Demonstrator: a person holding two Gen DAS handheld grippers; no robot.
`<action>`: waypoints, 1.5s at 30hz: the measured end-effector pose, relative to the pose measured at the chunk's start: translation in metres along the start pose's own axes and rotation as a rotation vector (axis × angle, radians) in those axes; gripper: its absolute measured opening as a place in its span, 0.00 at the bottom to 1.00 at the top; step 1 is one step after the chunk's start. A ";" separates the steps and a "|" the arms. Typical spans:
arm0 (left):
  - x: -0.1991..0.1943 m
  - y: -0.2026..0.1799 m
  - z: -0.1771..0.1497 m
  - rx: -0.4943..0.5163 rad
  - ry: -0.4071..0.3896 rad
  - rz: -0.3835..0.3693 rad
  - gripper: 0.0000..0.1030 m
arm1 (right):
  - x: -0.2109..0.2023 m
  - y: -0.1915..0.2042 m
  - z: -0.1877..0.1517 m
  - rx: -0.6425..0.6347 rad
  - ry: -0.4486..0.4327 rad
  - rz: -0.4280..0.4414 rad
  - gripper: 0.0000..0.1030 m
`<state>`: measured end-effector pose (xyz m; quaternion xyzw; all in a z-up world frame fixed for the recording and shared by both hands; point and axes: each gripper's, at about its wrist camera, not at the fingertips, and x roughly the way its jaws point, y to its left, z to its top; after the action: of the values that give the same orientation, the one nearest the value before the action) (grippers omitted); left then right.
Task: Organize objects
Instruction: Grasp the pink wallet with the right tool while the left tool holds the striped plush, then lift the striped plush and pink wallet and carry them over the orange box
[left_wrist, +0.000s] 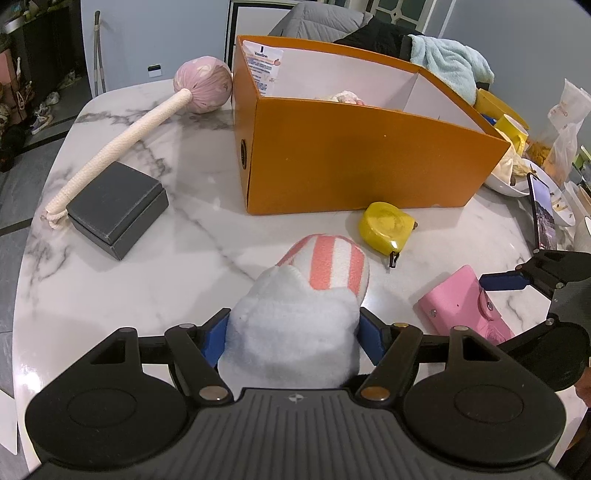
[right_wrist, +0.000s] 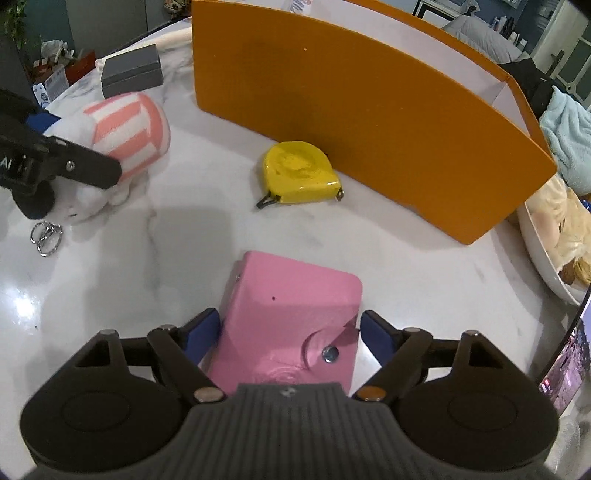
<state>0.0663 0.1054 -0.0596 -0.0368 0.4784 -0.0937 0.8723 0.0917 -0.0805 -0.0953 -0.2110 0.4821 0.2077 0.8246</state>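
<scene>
Left tongs (left_wrist: 293, 332) are clamped on a fluffy white plush (left_wrist: 295, 332) with pink stripes. Right tongs (right_wrist: 288, 334) straddle the pink case (right_wrist: 291, 314), pads look slightly off it, so released. Open tabletop (right_wrist: 110, 295) ahead, orange box (right_wrist: 351, 110) wall beyond.

One orange box (left_wrist: 354, 162), one yellow tape measure (left_wrist: 386, 225), one pink case (right_wrist: 291, 317), one striped plush toy (left_wrist: 314, 295), one grey box (left_wrist: 118, 206), one pink-headed rope mallet (left_wrist: 203, 83), two grippers.
</scene>
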 end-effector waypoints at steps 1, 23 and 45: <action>0.000 0.000 0.000 0.002 0.000 0.001 0.80 | 0.000 0.000 0.000 -0.003 0.000 0.001 0.81; -0.029 -0.023 0.016 -0.032 -0.102 -0.141 0.79 | -0.045 -0.049 0.006 0.140 -0.110 0.150 0.76; -0.074 -0.070 0.079 0.036 -0.267 -0.247 0.79 | -0.104 -0.100 0.029 0.214 -0.272 0.209 0.76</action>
<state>0.0850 0.0496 0.0552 -0.0915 0.3486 -0.2029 0.9104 0.1203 -0.1611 0.0241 -0.0410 0.4051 0.2663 0.8737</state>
